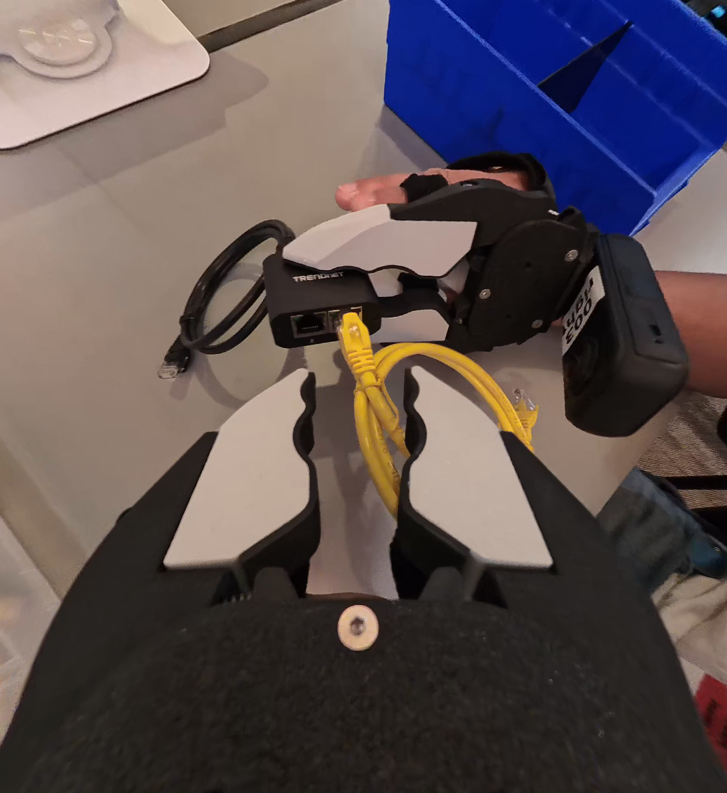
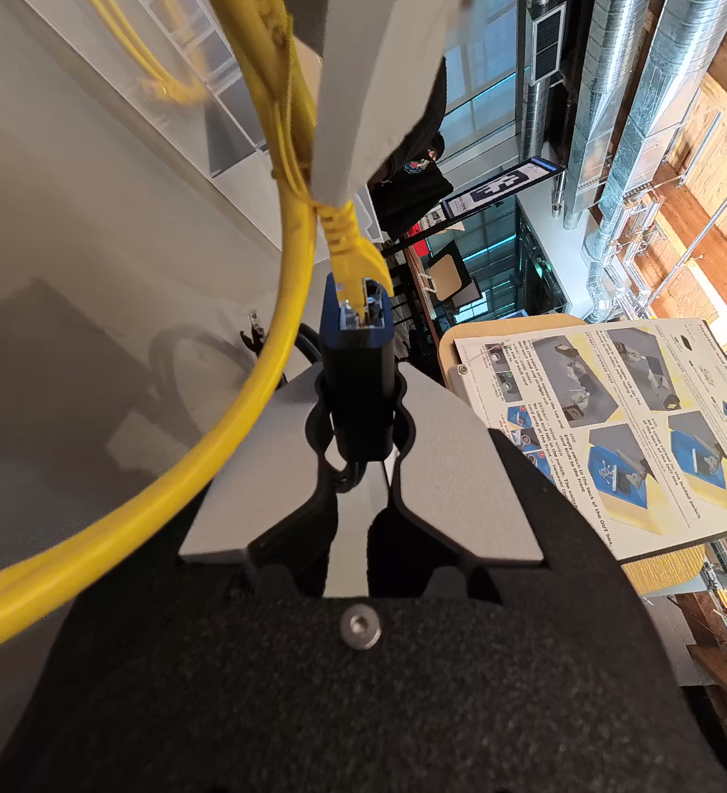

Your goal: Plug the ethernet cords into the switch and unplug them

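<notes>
My right gripper point(image 2: 359, 377) is shut on the black switch point(image 2: 359, 399) and holds it by its sides; in the left wrist view its white fingers point(image 1: 374, 240) clamp the switch point(image 1: 323, 296) just above the grey table. A yellow ethernet cord's plug point(image 1: 353, 334) sits in the switch's right port; it also shows in the right wrist view point(image 2: 349, 253). My left gripper point(image 1: 358, 377) is open around the bundled yellow cord point(image 1: 379, 429), which lies close to the right finger point(image 1: 452, 450), with a clear gap to the left finger. The cord's other plug point(image 1: 525, 407) hangs free on the right.
A coiled black ethernet cord point(image 1: 224, 292) lies on the table left of the switch, its plug point(image 1: 173, 364) loose. A blue bin point(image 1: 567, 86) stands behind. A white tray point(image 1: 74, 64) is at the far left. An instruction sheet point(image 2: 610, 407) stands to the right. The grippers' ends are close to 7 cm from one another.
</notes>
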Demonstrator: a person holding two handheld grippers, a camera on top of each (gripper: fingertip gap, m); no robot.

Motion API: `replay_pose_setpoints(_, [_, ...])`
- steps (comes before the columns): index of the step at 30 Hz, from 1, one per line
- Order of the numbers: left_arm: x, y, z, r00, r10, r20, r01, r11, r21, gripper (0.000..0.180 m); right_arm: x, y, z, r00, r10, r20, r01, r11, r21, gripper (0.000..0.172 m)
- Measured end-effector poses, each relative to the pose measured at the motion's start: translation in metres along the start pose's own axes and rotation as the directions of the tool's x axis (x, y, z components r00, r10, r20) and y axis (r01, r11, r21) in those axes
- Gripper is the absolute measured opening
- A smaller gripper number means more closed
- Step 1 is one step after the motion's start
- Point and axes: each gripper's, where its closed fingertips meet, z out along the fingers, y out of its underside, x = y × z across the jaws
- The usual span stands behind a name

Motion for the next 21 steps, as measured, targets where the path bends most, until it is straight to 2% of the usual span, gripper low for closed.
replay_pose_setpoints(7, [0.010, 0.004, 0.006, 0.996, -0.051, -0.066, 0.049, 0.998, -0.037, 0.048, 0.001, 0.001, 0.000, 1.000, 0.004, -0.002, -0.004, 1.000, -0.009, 0.025])
replay_pose_setpoints(9, [0.011, 0.004, 0.007, 0.997, -0.039, -0.062, 0.037, 0.999, -0.040, 0.042, 0.000, 0.001, 0.000, 1.000, -0.002, -0.001, 0.002, 1.000, -0.008, 0.025])
replay_pose_setpoints(11, [0.007, 0.004, 0.006, 1.000, -0.011, -0.025, 0.010, 0.999, -0.035, 0.015, -0.001, 0.000, 0.000, 1.000, -0.014, 0.001, 0.014, 1.000, -0.008, 0.024])
replay_pose_setpoints(21, [-0.008, 0.004, 0.001, 0.994, 0.077, 0.079, -0.071, 0.994, -0.078, 0.010, 0.001, -0.002, -0.002, 0.999, -0.039, -0.015, 0.039, 0.999, -0.018, 0.024])
